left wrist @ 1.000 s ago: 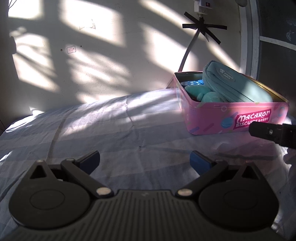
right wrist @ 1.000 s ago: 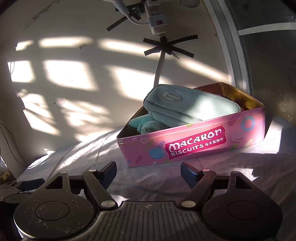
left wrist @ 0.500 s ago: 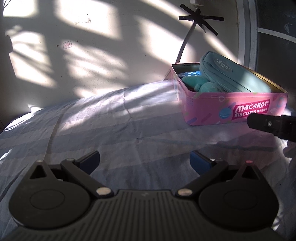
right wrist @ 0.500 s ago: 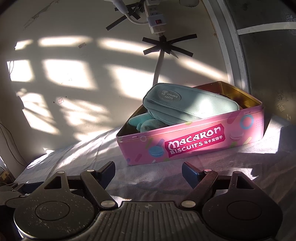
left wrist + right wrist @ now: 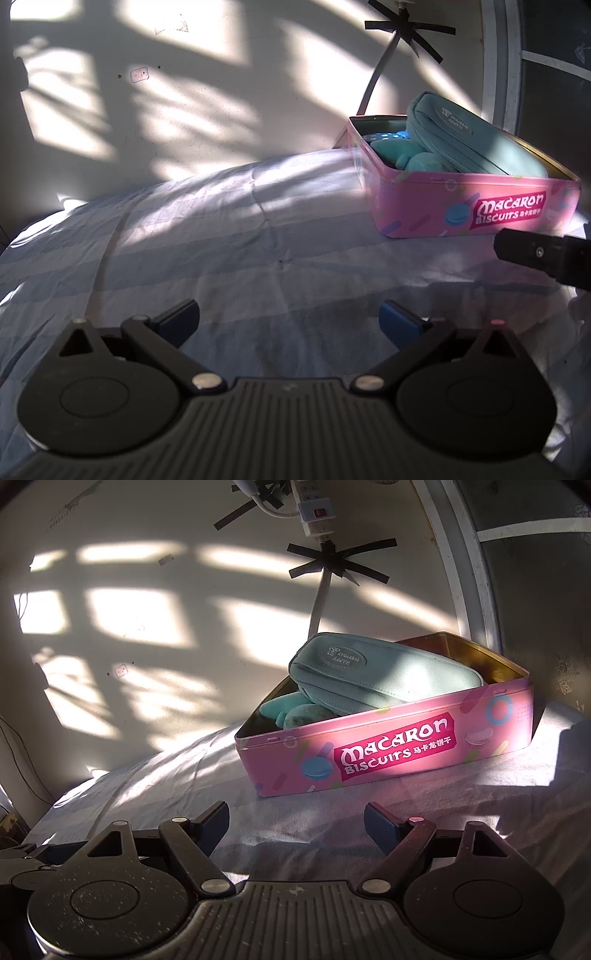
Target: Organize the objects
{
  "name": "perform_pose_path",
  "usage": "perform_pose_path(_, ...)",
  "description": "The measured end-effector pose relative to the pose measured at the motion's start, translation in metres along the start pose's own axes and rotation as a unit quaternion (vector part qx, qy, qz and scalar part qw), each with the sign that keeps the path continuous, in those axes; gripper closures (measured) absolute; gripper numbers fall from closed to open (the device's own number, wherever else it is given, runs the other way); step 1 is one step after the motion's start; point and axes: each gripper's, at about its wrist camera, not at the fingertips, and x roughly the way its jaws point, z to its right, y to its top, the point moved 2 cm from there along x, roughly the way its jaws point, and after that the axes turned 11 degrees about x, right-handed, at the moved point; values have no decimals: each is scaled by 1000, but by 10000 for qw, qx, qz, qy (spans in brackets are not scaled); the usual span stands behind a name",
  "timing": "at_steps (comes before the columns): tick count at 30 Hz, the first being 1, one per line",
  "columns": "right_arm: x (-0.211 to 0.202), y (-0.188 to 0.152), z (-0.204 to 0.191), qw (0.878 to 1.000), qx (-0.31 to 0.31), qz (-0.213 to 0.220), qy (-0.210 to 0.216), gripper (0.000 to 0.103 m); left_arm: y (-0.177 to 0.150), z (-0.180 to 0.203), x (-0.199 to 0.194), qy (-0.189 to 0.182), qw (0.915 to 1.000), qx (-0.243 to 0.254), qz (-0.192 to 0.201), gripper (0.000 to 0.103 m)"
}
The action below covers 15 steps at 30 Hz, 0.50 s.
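Striped pale-blue bedsheet (image 5: 236, 236) over whole work surface, wrinkled, patchy sunlight; cream wall (image 5: 207, 122) behind w/ window-frame shadows. Power strip (image 5: 314, 511) on wall, cable (image 5: 319, 602) running down from it under black tape cross (image 5: 338, 561); door/window frame (image 5: 469, 583) at far right. Pink tin (image 5: 391, 755), lid off, labelled "MACARON BISCUITS", sitting on sheet near wall, right of centre in L wrist view, straight ahead in R wrist view. Inside tin: teal pencil case (image 5: 384, 677) lying tilted, one end propped above rim, resting on teal plush items (image 5: 295, 710) at tin's left end; small blue dotted item (image 5: 388, 136) visible behind plush, identity unclear. Left gripper (image 5: 289, 321) low over bare sheet, well left of tin, fingers spread wide, nothing between blue pads (image 5: 400, 321). Right gripper (image 5: 295, 825) facing tin's long labelled side, near but not touching, fingers likewise spread wide, holding nothing. Part of right gripper body seen at right edge of L wrist view, just in front of tin; part of left gripper body at lower-left edge of R wrist view.
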Motion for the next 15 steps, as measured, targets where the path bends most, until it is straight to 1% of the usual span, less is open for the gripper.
perform_pose_path(15, 3, -1, 4, 10000, 61, -40, -10, 22, -2, 5, 6, -64, 9998, -13, -196, 0)
